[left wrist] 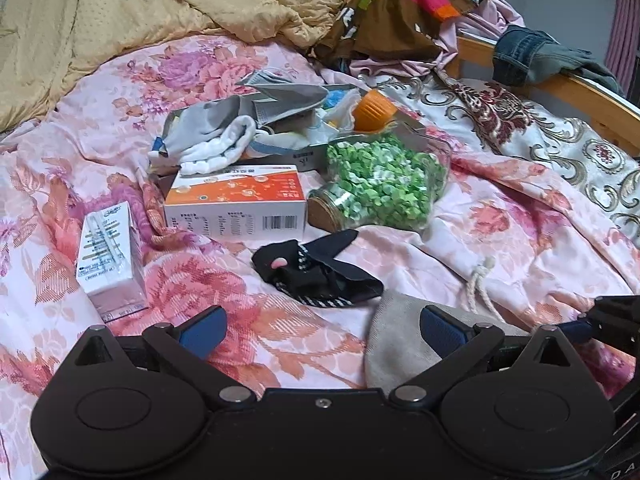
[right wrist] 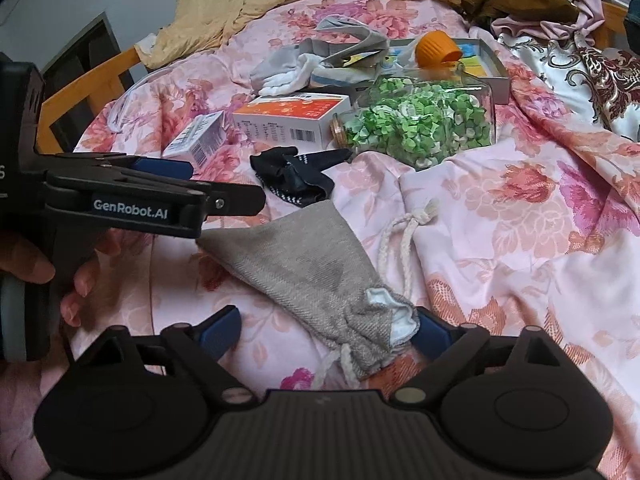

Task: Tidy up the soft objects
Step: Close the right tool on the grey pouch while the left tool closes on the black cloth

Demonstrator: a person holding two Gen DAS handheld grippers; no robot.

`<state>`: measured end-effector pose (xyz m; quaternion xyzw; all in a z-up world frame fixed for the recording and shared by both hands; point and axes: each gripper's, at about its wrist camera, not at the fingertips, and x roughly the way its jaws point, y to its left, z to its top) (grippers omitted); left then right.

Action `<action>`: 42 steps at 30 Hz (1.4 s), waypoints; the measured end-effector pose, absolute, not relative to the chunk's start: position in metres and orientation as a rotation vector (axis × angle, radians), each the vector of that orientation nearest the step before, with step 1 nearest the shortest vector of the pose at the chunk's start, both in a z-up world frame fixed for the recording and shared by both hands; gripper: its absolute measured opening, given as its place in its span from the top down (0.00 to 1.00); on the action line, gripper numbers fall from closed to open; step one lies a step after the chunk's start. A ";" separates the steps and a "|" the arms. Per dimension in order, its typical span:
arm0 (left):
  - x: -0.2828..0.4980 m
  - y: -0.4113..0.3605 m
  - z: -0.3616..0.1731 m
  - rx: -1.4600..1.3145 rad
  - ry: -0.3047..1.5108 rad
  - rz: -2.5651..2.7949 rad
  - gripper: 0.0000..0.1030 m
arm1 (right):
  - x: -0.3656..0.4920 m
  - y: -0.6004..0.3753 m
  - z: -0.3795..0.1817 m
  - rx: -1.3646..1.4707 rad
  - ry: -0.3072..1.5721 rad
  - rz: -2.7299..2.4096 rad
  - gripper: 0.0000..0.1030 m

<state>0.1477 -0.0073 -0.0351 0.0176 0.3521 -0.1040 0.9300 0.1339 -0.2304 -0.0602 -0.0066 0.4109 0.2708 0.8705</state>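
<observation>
A grey drawstring pouch (right wrist: 316, 268) lies flat on the floral bedsheet, its white-lined mouth between the wide-open fingers of my right gripper (right wrist: 326, 332). The pouch also shows in the left wrist view (left wrist: 396, 340), at the right finger of my open left gripper (left wrist: 320, 330). The left gripper also shows in the right wrist view (right wrist: 224, 200), hovering over the pouch's closed end. Black socks (left wrist: 316, 272) lie just ahead; they also show in the right wrist view (right wrist: 298, 176). Grey and white socks (left wrist: 216, 140) hang over a shallow box further back.
An orange and white carton (left wrist: 236, 200), a small white carton (left wrist: 108, 256), a jar of green paper stars (left wrist: 380, 184) and an orange cap (left wrist: 374, 110) lie among the socks. A yellow quilt (left wrist: 160, 8) and piled clothes (left wrist: 420, 8) sit behind. The wooden bed rail (left wrist: 580, 92) runs at right.
</observation>
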 end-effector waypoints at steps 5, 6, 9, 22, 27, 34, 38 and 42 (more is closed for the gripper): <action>0.160 -0.010 -0.041 0.057 0.689 -0.208 0.01 | 0.138 -0.229 -0.063 -0.014 0.852 0.554 0.17; 0.162 -0.011 -0.042 0.060 0.679 -0.208 0.01 | 0.139 -0.228 -0.063 -0.019 0.848 0.552 0.20; 0.166 -0.010 -0.045 0.039 0.667 -0.215 0.01 | 0.141 -0.227 -0.065 -0.025 0.848 0.542 0.28; 0.212 -0.004 -0.068 -0.065 0.701 -0.268 0.01 | 0.147 -0.227 -0.070 -0.012 0.855 0.532 0.36; 0.214 -0.007 -0.073 -0.028 0.716 -0.278 0.01 | 0.148 -0.223 -0.072 -0.039 0.838 0.530 0.37; 0.216 -0.006 -0.075 -0.036 0.740 -0.300 0.14 | 0.147 -0.219 -0.072 -0.075 0.814 0.536 0.42; 0.216 -0.006 -0.076 -0.041 0.747 -0.301 0.22 | 0.148 -0.219 -0.072 -0.073 0.812 0.537 0.43; 0.216 -0.005 -0.076 -0.044 0.753 -0.296 0.38 | 0.147 -0.218 -0.072 -0.090 0.803 0.534 0.45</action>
